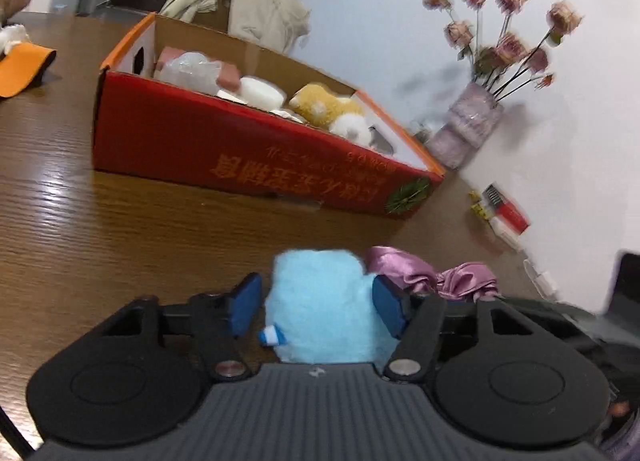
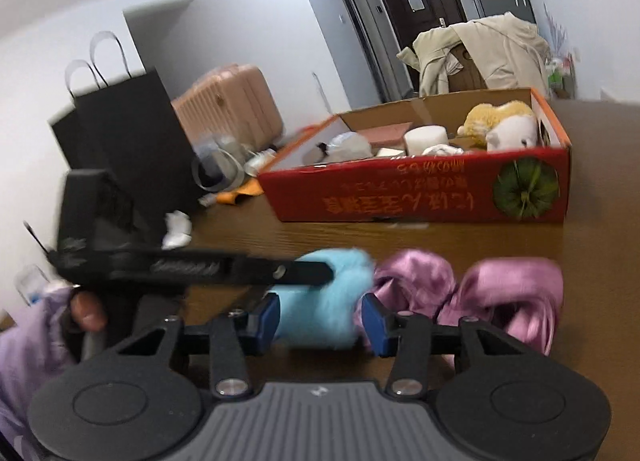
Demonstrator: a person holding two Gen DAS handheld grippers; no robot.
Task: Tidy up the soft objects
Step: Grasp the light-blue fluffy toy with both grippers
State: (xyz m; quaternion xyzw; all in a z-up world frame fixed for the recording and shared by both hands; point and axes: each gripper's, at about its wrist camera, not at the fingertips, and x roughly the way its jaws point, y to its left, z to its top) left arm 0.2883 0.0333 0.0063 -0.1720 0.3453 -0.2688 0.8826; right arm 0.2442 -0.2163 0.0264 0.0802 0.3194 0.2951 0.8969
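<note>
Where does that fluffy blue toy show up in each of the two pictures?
Left wrist view: blue toy sits bottom centre, between the left gripper's fingers.
Right wrist view: blue toy sits low centre, between the right gripper's fingers.
Shared landmark: the red box behind it.

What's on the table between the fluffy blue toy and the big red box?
Nothing: just bare brown table between the fluffy blue toy and the red box. The left wrist view shows this best; the right wrist view agrees.

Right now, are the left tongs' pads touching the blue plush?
Touching. In the left wrist view both blue pads of the left tongs press into the sides of the blue plush, with no gap at either pad.
</note>
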